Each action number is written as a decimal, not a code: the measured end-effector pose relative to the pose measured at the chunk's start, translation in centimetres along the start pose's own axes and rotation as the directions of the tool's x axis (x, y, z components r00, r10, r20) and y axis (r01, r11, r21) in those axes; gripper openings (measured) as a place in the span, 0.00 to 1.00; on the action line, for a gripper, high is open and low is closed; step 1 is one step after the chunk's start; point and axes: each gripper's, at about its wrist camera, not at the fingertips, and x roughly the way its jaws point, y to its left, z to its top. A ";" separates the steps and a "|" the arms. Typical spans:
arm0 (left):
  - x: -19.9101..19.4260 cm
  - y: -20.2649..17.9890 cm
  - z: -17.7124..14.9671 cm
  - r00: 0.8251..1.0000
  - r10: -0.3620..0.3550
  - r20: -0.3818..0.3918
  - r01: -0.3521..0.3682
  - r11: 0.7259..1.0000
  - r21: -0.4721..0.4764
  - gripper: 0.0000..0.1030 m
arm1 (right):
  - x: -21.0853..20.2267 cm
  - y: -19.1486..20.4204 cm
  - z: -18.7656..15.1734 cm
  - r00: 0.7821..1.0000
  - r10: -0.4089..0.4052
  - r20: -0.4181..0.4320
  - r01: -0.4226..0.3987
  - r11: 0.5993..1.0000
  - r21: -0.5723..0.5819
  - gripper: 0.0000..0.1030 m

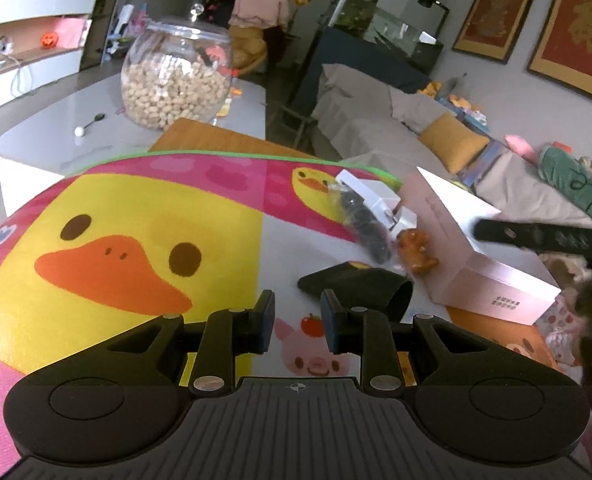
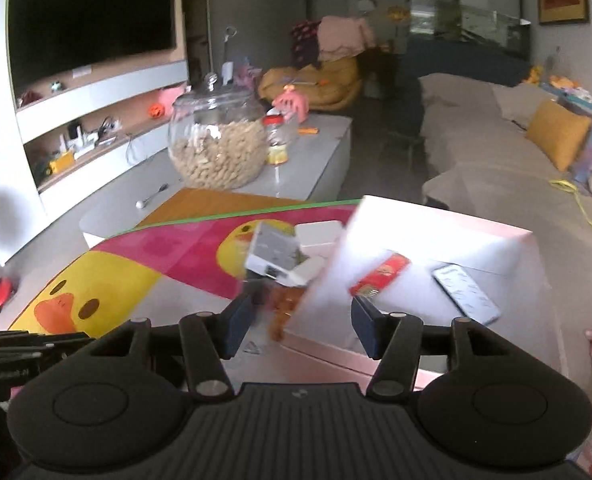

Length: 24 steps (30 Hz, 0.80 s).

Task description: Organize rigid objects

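Two grippers, both empty: your left gripper (image 1: pixel 298 322) nearly closed over the duck-print mat (image 1: pixel 135 208), your right gripper (image 2: pixel 302 326) parted above the open pink cardboard box (image 2: pixel 436 248), where loose items belong.

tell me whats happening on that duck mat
A person is tidying small things with a handheld gripper in each hand. The right gripper is open and empty above the pink box, which already holds a phone and a red packet. The left gripper is nearly shut and empty over the duck mat, near a black pouch, a brown toy figure and a white box.
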 end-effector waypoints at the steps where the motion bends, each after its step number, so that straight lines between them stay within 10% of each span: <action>1: 0.1 -0.1 0.0 1.000 0.002 -0.003 -0.002 1.000 0.005 0.27 | 0.3 0.5 0.5 1.000 0.013 -0.006 -0.013 1.000 0.006 0.54; 9: 0.9 -0.2 -0.1 0.995 0.094 -0.041 -0.093 0.995 0.038 0.27 | 8.4 1.4 6.0 0.982 0.105 -0.160 -0.084 0.987 0.137 0.54; 17: 0.6 0.5 0.2 0.992 0.118 -0.042 -0.115 0.991 0.070 0.27 | 17.3 3.8 7.6 0.952 -0.081 -0.295 0.101 0.993 0.055 0.50; 24: 0.2 0.5 0.3 0.995 0.096 -0.036 -0.093 0.993 0.068 0.27 | 17.0 2.8 7.2 0.946 -0.013 -0.323 0.055 0.991 0.122 0.34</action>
